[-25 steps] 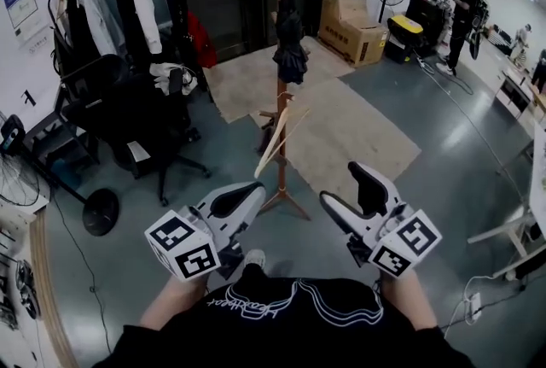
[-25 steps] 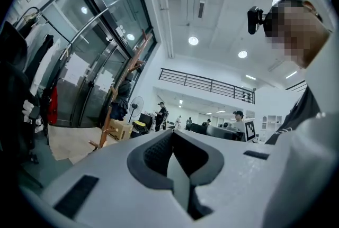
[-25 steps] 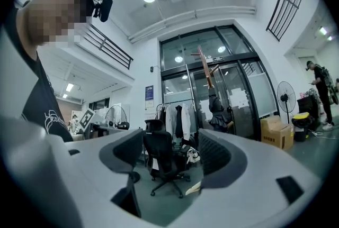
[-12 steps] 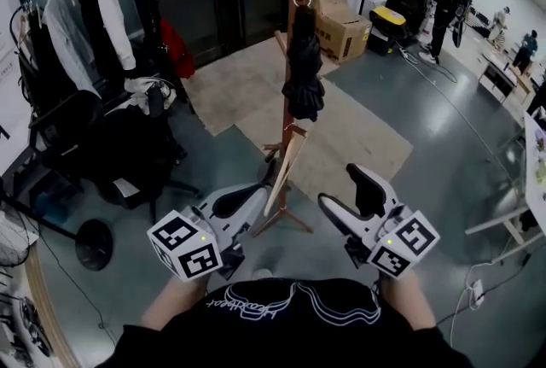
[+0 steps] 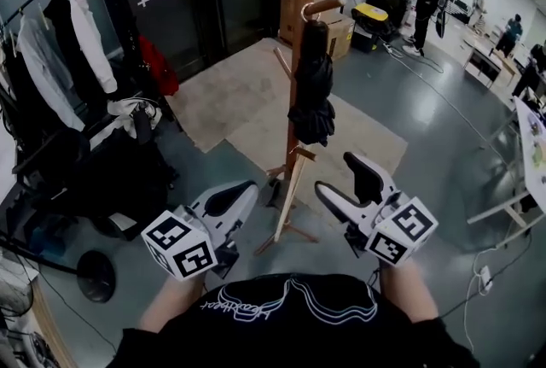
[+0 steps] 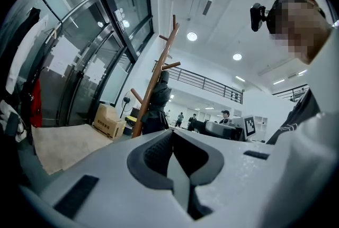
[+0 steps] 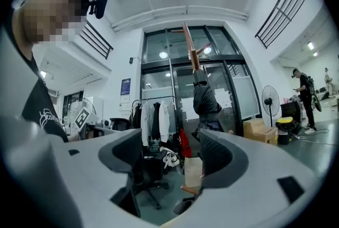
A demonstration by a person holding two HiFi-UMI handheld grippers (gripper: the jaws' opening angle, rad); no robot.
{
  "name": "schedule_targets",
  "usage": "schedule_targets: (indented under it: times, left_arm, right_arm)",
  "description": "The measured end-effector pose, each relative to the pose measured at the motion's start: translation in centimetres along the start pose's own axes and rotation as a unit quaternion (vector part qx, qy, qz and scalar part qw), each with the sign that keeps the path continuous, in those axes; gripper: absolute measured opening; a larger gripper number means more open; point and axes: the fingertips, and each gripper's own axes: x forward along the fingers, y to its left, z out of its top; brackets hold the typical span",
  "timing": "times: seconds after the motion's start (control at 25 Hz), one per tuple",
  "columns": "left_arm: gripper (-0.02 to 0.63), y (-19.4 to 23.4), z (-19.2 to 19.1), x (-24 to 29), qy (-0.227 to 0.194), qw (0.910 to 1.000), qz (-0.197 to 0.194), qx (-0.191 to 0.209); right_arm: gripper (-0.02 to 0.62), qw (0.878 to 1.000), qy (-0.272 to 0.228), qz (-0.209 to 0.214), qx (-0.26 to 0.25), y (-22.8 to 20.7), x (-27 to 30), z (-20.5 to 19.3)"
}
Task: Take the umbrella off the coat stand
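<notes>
**Umbrella on coat stand, both grippers short of it**
Wooden coat stand (image 5: 304,42) stands far-centre. The folded black umbrella (image 5: 313,93) hangs right of the pole w/ its curved handle (image 5: 310,9) over an upper peg (image 5: 331,2). Prob. light: soft, floppy fabric round a stiff shaft, so best gripped high, just under the handle, then lifted off the peg. Left gripper (image 5: 237,197) has jaws together, right gripper (image 5: 343,178) has jaws apart; both near and empty.
</notes>
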Motion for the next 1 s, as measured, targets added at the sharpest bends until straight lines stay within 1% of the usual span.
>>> schedule_targets:
  times: [0.28, 0.76, 1.0]
  left_arm:
    - [0.005, 2.5, 0.6, 1.2, 0.004, 1.0, -0.001, -0.004]
    - [0.005, 5.9, 2.8, 2.7, -0.004, 0.9996, 0.027, -0.006]
    - [0.005, 7.0, 3.0, 3.0, -0.012, 0.9991, 0.039, -0.012]
  right_arm:
    - [0.334, 1.0, 0.009, -0.02, -0.018, -2.8, 3.3, 1.0]
    - [0.336, 0.998, 0.027, -0.042, -0.032, -8.1, 8.2, 2.4]
    - [0.336, 0.997, 0.042, -0.052, -0.043, -10.0, 10.2, 2.0]
